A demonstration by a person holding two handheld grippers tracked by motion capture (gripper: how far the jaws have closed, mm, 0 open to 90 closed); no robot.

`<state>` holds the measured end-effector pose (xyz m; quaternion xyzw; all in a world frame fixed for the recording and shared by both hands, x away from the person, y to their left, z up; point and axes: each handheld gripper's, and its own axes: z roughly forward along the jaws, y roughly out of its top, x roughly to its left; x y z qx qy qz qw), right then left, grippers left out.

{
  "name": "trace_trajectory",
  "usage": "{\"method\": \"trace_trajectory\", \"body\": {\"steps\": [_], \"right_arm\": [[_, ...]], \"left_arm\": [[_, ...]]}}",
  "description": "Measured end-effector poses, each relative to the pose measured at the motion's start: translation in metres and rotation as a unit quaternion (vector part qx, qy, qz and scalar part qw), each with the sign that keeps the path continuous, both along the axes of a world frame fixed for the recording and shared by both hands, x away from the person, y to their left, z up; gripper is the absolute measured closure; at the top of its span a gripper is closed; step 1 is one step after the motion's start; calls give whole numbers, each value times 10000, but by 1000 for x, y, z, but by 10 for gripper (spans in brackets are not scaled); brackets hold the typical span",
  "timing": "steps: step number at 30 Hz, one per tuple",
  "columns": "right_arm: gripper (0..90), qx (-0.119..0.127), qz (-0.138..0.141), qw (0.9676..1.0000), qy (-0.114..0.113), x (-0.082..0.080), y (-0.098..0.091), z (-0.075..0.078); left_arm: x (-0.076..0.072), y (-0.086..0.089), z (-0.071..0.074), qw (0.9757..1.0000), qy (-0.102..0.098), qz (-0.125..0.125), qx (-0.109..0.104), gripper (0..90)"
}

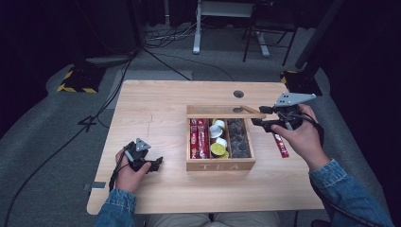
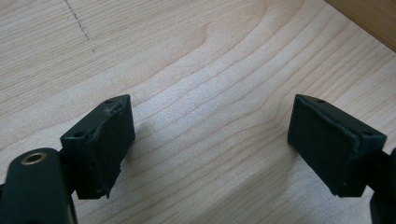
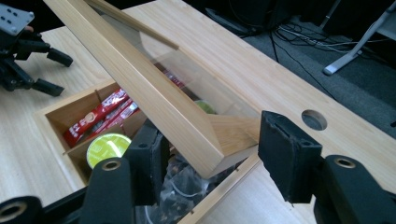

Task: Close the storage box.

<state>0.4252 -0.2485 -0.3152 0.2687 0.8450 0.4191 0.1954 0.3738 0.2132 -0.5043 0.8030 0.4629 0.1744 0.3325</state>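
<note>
The lid (image 3: 154,93) of the tea box (image 1: 220,165) looks light, stiff and smooth, its clear pane likely fragile; best taken by the wooden frame corner. Hinged up over the box, it sits between the apart jaws of the right hand-held gripper (image 3: 212,154), unclamped; the left hand-held gripper (image 2: 210,140), left of the box, stands apart over bare bench (image 2: 196,56)

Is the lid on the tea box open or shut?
Open. The lid slants up off the tea box, so the red packets inside show.

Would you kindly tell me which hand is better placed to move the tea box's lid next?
The right. Its gripper has open jaws either side of the lid's corner. The left gripper rests on the table, away from the tea box.
</note>
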Motion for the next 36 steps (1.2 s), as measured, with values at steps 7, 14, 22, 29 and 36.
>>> {"method": "trace_trajectory", "body": {"steps": [7,14,22,29,36], "right_arm": [[429,-197,41,9998,-7,-13,1,-11],[421,-422,116,9990,-106,-22,2,-21],[391,-488,139,9987,-37,-28,2,-35],[364,-584,151,9982,-31,-34,3,-48],[335,-651,136,9978,-2,-37,3,-61]], "left_arm": [[0,0,0,10000,1,-1,2,152],[0,0,0,10000,2,-4,9,152],[0,0,0,10000,3,-4,10,152],[0,0,0,10000,5,-7,18,152],[0,0,0,10000,2,-9,27,152]]}}
